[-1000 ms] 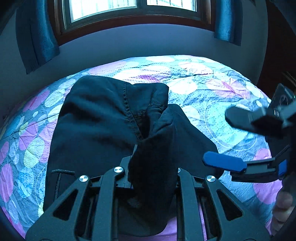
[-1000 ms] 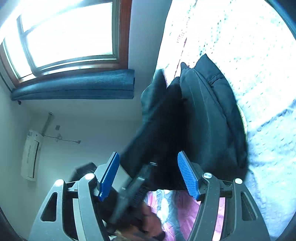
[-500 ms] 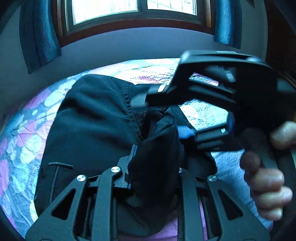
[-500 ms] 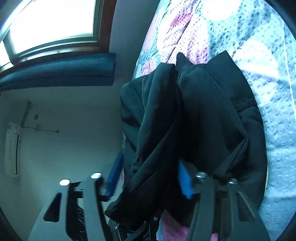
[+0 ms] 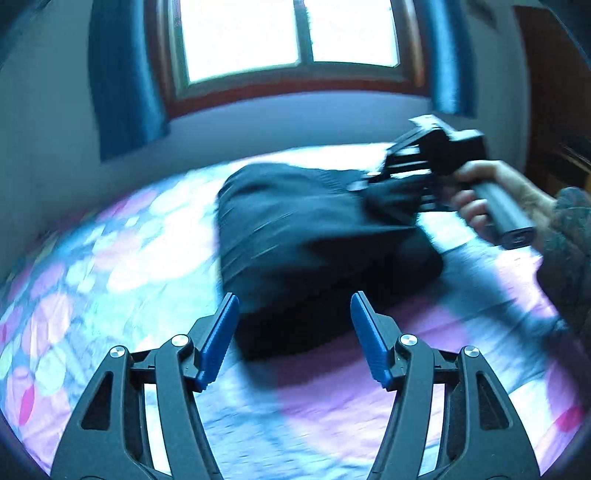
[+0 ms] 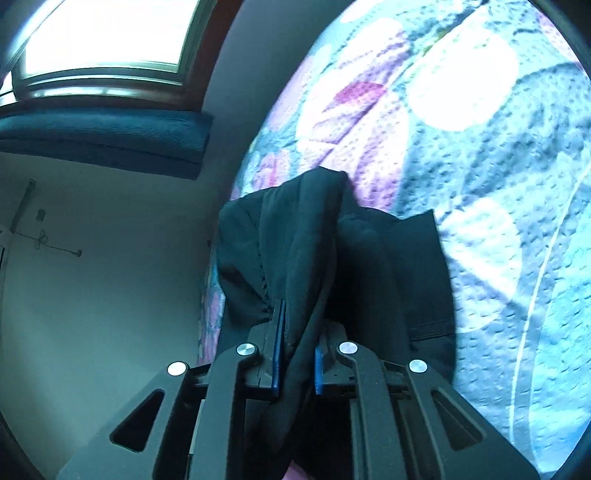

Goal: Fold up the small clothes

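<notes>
Two grippers on show, one dark garment point(image 5: 317, 236) between them. Lay bunched on the floral bedspread point(image 5: 110, 280), roughly centre of the left wrist view, spilling toward 3 o'clock. Right gripper point(image 6: 297, 356) clamped tight on a fold of that cloth, blue pads pressed into the fabric from both sides, almost no gap left. Seen from the left wrist view at about 2 o'clock point(image 5: 364, 182), gripped by a hand point(image 5: 480, 199) on its handle. Probably held there to keep the bunched fold together, so the folding could go on from that side.

Left gripper point(image 5: 293, 334) at 6 o'clock, jaws opening, blue pads standing well apart. Nothing pinched; only the near edge of the garment showed in the gap beyond the tips, not touched as far as could be told. Looked like a handover, one claw letting go once the other had its bite.

Plenty hard to read. Left wrist view smeared with motion blur, so seams and edges of the garment lost. Kind of garment not clear. Lower part of the cloth hidden behind the right gripper's own frame. Sleeve point(image 5: 565, 236) cut off at 3 o'clock. Window point(image 5: 291, 33) blown out white at 12 o'clock.
</notes>
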`<state>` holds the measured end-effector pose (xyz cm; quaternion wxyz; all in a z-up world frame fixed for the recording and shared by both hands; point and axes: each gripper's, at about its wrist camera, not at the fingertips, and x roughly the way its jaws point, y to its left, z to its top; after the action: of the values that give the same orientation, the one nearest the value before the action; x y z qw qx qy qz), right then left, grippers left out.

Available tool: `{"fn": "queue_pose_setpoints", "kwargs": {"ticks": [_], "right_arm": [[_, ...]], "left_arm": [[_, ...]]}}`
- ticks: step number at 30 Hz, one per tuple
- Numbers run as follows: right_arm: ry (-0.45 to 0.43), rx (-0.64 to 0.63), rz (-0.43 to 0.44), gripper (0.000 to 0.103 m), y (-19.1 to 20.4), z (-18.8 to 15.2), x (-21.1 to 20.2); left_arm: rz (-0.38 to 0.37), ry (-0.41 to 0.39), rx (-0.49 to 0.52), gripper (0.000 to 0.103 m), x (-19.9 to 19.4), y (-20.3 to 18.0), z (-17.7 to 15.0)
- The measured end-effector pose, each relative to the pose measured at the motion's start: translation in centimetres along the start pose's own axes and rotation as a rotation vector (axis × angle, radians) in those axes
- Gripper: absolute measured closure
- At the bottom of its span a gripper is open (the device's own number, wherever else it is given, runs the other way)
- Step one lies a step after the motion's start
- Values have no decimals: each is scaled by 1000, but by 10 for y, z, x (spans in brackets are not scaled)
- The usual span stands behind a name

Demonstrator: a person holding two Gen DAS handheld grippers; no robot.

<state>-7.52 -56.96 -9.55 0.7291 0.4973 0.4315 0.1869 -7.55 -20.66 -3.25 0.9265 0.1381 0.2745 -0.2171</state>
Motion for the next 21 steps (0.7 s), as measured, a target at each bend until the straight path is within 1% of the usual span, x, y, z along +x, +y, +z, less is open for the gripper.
{"fn": "queue_pose_setpoints", "kwargs": {"ticks": [1,3,5,7,9,10,12,14,16,18,19,20,21], "right_arm": [[3,19,-8,90,-7,0,3],[9,52,17,89,-16,-1,6],[13,67,56,84,-17,-5,1],[8,59,77,72,-10,-14,-13],[-15,36,81,45,-6,-30,-34],[-33,27,70,41,-2,-41,-45],[-46,6,68,40,4,-60,-60],[-47,-15,64,39,10,-81,-71],[-45,-34,45,39,15,-93,-74],[-32,-40,33,38,20,-101,-71],[-8,-46,28,38,22,-103,-66],[7,-53,14,38,23,-103,-62],[4,-62,-15,38,25,-104,-59]], "left_arm": [[27,36,-6,41,7,4,-2],[22,95,-34,41,21,13,-3],[16,128,-65,41,32,21,1],[27,119,-63,41,33,26,6],[37,108,-46,39,30,27,5],[40,107,-33,38,30,25,5],[50,109,-17,37,29,23,2],[44,121,-23,37,32,25,-1],[32,141,-34,37,34,25,-5],[28,150,-39,37,35,26,-6],[24,151,-39,37,36,27,-6],[19,152,-40,37,36,28,-6],[21,156,-34,37,35,27,-6]]}}
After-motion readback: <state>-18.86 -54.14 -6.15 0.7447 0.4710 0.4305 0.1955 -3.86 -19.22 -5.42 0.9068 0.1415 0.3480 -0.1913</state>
